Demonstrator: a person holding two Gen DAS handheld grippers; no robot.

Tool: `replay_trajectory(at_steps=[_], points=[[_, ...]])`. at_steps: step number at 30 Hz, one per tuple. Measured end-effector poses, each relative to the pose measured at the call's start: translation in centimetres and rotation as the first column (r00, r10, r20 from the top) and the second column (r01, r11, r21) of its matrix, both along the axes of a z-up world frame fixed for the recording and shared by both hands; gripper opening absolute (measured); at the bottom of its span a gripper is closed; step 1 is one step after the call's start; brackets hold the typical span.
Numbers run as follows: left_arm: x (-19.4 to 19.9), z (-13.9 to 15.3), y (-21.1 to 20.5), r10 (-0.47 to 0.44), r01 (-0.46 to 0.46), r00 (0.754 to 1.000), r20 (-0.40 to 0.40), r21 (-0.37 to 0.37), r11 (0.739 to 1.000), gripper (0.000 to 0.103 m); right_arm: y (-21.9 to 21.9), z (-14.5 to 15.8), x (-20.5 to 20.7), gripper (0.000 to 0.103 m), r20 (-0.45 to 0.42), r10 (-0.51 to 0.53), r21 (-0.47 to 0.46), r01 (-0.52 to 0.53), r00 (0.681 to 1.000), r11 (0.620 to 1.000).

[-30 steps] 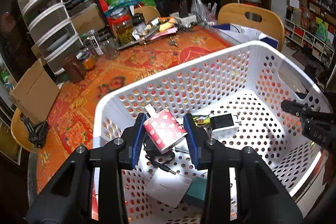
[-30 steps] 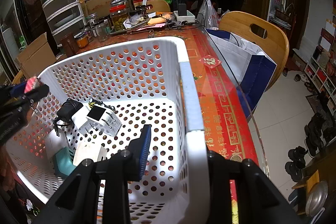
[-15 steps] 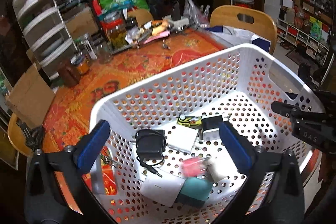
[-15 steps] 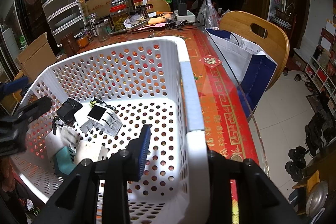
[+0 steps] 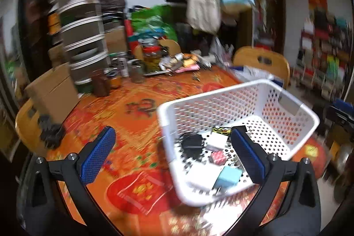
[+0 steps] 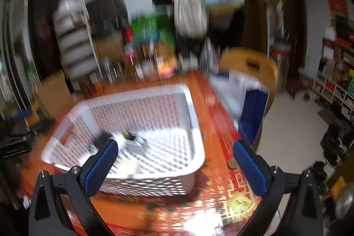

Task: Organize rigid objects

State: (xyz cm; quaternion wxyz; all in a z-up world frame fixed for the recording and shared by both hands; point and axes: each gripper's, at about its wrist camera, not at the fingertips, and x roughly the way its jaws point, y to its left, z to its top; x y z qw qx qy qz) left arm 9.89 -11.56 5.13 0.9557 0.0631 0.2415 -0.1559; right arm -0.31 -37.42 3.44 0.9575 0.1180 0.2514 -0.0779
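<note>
Left tongs [image 5: 172,153] wide open, nothing between the blue pads. Right tongs [image 6: 174,159] just been opening too, now wide, nothing between them either, clear of the basket wall. Both pulled back and up from the white basket [image 5: 305,116], both pictures smeared with blur. Basket sitting on the red and orange tablecloth [image 5: 137,107], near the table edge by the wooden chair [image 5: 261,59]. Inside the basket, all on the holey floor: a little red box with white dots [image 5: 218,156], a black charger with its cord [image 5: 192,141], a white block [image 5: 218,140], a flat white box [image 5: 202,174], a blue-green box [image 5: 230,176], a small yellow and black thing [image 5: 221,130]. Looks like the dropping step is over and a step back from the basket is in hand. Next, probably: look for one more hard thing out on the table, if any is left. Far end full of jars and bits, too blurry to tell apart. Needs slowing down first, then open pads lined up on both sides of one thing before any squeeze.
</note>
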Motion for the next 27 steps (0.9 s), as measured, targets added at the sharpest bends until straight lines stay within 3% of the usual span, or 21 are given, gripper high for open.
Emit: replay_trajectory(at_steps=[1,4,9,13,18,27], points=[[-1.0,0.3,1.5,0.017,-0.017,1.0,0.007,-0.021,1.0,0.103,1.5,0.8,-2.1,0.103,0.064,-0.025,-0.016,0.026,0.998,1.0],[-4.7,1.2,6.1,0.075,-0.075,0.997,0.011,-0.057,0.996,0.103,5.3,1.9,-5.8,0.103,0.13,-0.049,-0.048,0.055,0.99,0.997],[-11.8,2.9,10.6,0.106,-0.103,0.993,0.059,-0.059,0.993,0.103,12.8,3.3,-10.3,0.103,0.08,0.038,-0.16,-0.025,0.996,0.987],[-15.5,2.9,10.2,0.016,-0.012,0.998,0.061,-0.06,0.998,0.103,16.3,3.6,-12.5,0.103,0.072,0.102,-0.2,-0.086,0.992,0.976],[-17.2,1.9,6.4,-0.047,0.048,0.998,0.042,-0.026,0.998,0.103,16.6,3.5,-12.9,0.103,0.025,0.104,-0.169,-0.098,0.994,0.981],[-15.1,-0.4,3.1,-0.053,0.053,0.998,-0.017,0.001,0.999,0.103,11.9,1.6,-11.8,0.103,-0.019,0.037,-0.078,-0.038,0.999,0.996]])
